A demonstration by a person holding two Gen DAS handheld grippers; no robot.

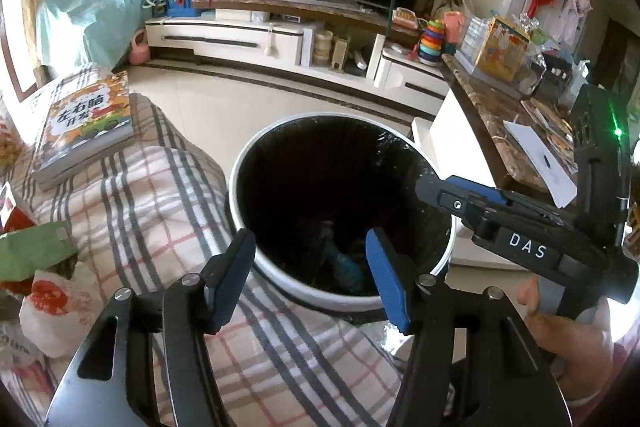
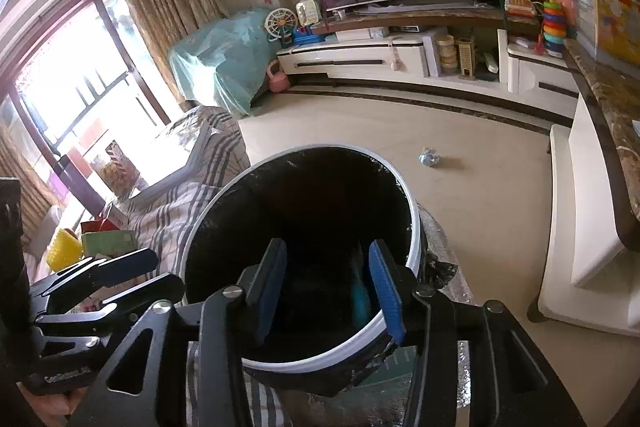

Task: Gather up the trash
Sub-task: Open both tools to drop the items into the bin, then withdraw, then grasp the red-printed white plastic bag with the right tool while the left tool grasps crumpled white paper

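A round white trash bin (image 1: 236, 171) with a black liner stands on the floor beside the sofa. My left gripper (image 1: 312, 279) is open over its near rim, with nothing between the blue pads. My right gripper (image 2: 328, 287) is open too, over the bin (image 2: 320, 363), and its pads are empty. Each gripper shows in the other view: the right gripper (image 1: 448, 189) at the bin's right edge, the left gripper (image 2: 152, 277) at the bin's left. A teal piece of trash (image 1: 346, 267) lies deep inside. A crumpled bluish wad (image 2: 430, 159) lies on the floor beyond the bin.
A plaid-covered sofa (image 1: 160, 195) on the left carries a picture book (image 1: 84, 123), a green carton (image 1: 32, 251) and a red-and-white plastic bag (image 1: 56, 307). A marble-topped table (image 1: 492, 107) crowded with items stands on the right. A TV cabinet (image 1: 260, 39) lines the far wall.
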